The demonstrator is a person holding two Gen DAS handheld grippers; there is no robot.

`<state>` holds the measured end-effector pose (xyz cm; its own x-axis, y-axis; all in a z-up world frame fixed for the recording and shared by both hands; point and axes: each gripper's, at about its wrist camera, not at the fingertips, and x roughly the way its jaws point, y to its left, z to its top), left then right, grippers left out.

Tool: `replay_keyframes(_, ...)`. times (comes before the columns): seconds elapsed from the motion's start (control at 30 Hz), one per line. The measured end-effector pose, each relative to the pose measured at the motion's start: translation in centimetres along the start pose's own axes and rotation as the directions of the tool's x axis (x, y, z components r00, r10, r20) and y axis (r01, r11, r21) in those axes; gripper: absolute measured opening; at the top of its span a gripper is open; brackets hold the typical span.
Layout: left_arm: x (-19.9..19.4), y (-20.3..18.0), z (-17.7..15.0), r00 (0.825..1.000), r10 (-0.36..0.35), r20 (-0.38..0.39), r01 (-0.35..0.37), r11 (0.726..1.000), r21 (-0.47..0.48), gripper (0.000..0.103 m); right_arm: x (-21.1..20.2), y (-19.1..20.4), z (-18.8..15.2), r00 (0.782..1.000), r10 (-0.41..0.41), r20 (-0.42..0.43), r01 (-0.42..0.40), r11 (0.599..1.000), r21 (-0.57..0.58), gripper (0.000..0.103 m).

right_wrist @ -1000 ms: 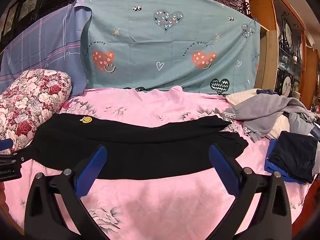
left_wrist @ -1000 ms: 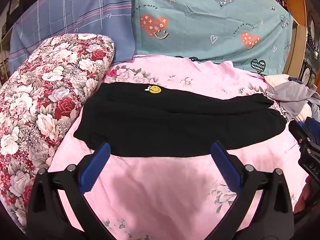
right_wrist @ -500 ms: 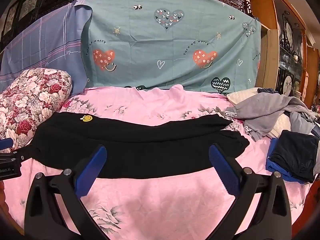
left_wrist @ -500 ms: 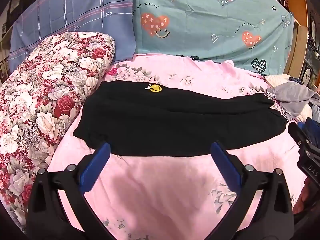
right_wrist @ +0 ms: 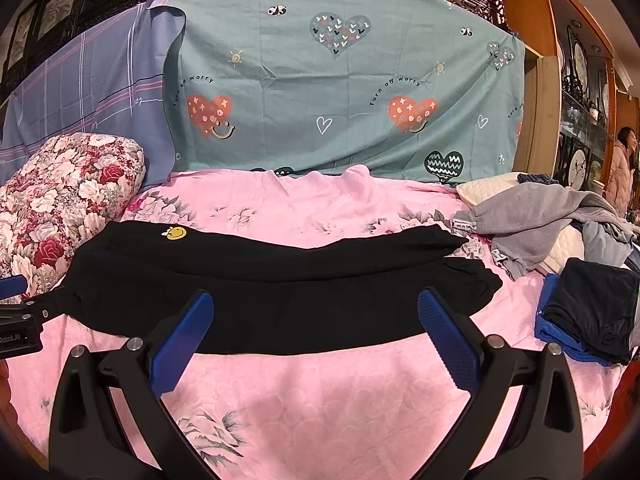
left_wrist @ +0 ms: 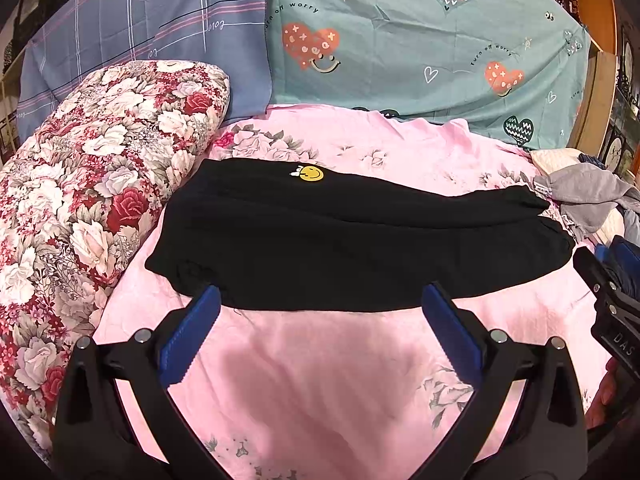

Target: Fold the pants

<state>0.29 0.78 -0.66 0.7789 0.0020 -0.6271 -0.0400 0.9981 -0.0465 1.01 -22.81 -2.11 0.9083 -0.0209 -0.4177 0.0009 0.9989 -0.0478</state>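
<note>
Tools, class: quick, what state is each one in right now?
Left tool: open, holding nothing, by the black pants.
Right tool: open, holding nothing.

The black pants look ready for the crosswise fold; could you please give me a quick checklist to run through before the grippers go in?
1. Left gripper open and holding nothing: ok.
2. Right gripper open and holding nothing: ok.
3. Black pants lying flat lengthwise, one leg over the other: ok.
4. Leg ends aligned: not ok, the upper one sits offset from the lower.
5. Cuffs clear of the grey garment: cannot tell, they lie very close.
6. Waist end clear of the floral pillow: cannot tell.
</note>
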Motion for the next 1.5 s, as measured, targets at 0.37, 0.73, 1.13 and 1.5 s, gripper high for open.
replay_keyframes(0.37,0.16,0.03,0.06,1.000,0.001,-0.003,-0.001,1.000,-0.004,0.101,0.15,0.19,0.18,1.000,-0.002,-0.005,0.002,1.000,-0.006,0.102)
replay_keyframes(0.73,0.33,0.30,0.26,1.000,0.001,-0.008,-0.001,1.000,-0.012,0.101,0.22,-0.12,0.16,1.000,-0.008,-0.003,0.008,1.000,0.006,0.102)
replay_keyframes(1.13,0.27,0.44,0.08,1.000,0.000,-0.011,0.000,1.000,-0.022,0.101,0.17,-0.16,0.12,1.000,-0.006,-0.006,0.006,1.000,0.002,0.102)
replay_keyframes(1.5,0.36,0.55,0.26,1.000,0.003,-0.013,-0.003,1.000,-0.024,0.101,0.39,-0.15,0.30,1.000,-0.012,-0.011,0.012,1.000,0.002,0.102)
